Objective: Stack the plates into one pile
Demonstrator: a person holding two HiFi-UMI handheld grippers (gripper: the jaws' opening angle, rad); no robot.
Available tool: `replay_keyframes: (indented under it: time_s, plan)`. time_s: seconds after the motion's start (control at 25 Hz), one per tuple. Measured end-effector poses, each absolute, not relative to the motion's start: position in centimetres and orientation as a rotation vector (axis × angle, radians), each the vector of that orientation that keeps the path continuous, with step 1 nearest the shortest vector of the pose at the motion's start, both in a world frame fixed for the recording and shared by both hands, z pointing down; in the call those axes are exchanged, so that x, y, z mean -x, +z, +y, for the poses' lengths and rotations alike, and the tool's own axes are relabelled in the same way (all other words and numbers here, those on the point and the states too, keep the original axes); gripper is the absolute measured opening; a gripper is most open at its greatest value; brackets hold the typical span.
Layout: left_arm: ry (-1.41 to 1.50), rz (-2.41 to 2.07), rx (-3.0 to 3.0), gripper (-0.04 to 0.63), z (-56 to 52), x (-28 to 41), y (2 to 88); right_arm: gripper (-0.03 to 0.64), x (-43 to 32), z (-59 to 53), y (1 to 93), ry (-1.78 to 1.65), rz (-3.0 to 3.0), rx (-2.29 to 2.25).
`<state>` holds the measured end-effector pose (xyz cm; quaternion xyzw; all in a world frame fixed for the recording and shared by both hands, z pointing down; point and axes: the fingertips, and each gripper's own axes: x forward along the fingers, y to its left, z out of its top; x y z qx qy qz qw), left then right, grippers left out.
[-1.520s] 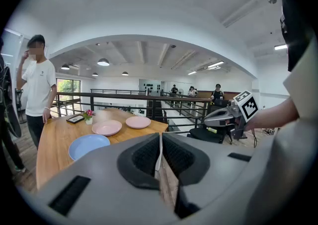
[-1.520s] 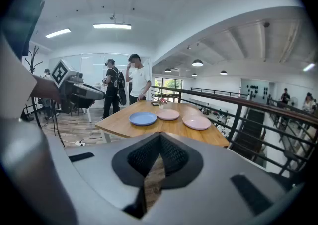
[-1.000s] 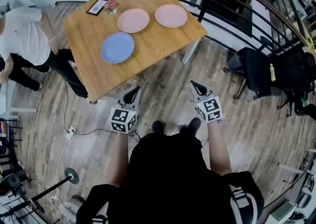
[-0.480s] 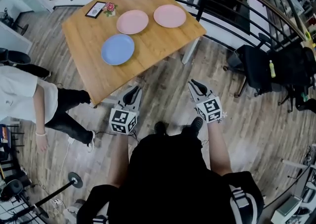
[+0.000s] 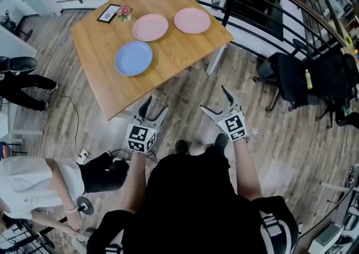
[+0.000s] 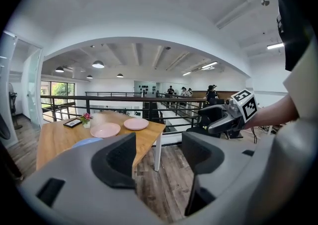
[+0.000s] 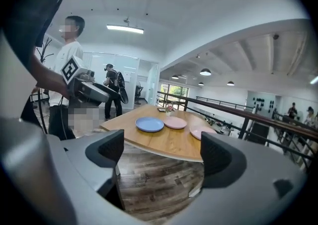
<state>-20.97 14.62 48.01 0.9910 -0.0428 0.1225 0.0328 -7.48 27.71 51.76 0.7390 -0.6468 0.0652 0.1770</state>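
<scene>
Three plates lie apart on a wooden table [image 5: 101, 79]: a blue plate [image 5: 133, 58] nearest me, a pink plate [image 5: 150, 27] behind it, and a second pink plate [image 5: 192, 20] to its right. Both grippers hang over the floor, short of the table's near corner. My left gripper [image 5: 153, 105] has its jaws opening, with nothing between them. My right gripper [image 5: 215, 99] is also opening and holds nothing. The blue plate [image 7: 149, 124] and both pink plates [image 7: 175, 122] show in the right gripper view; the pink plates [image 6: 105, 130] show in the left gripper view.
A small framed card [image 5: 109, 12] and a flower pot [image 5: 124, 10] stand at the table's far left. A black railing [image 5: 269, 28] runs behind and right of the table, with a black chair [image 5: 289, 82] beyond it. A person in a white shirt [image 5: 33, 183] crouches at lower left.
Both grippers' jaws have spread from shut to wide open. The person in white has moved from beside the table's left edge down to the lower left.
</scene>
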Motion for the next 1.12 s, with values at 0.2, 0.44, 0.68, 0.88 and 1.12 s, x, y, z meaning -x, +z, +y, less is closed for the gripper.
replay_keyframes:
  time_s: [0.2,0.44,0.68,0.88,1.12]
  plan:
    - [0.385,-0.164,-3.045,0.288,15.1,19.9,47.9,0.475,6.2,28.3,52.5,0.214,-1.850,-2.103]
    - [0.376,-0.274,-3.014,0.288,16.5,17.7,47.9,0.448,2.7,29.8,52.7,0.240,-1.897,-2.046]
    - [0.382,-0.385,-2.991,0.288,18.4,15.1,47.5,0.445,-1.6,30.4,52.1,0.222,-1.955,-1.993]
    - [0.360,-0.495,-2.971,0.288,19.5,13.2,47.0,0.431,-4.9,30.9,51.5,0.198,-1.998,-1.969]
    - [0.345,-0.637,-2.930,0.288,20.8,12.2,47.3,0.425,-7.6,31.3,52.7,0.192,-2.055,-1.889]
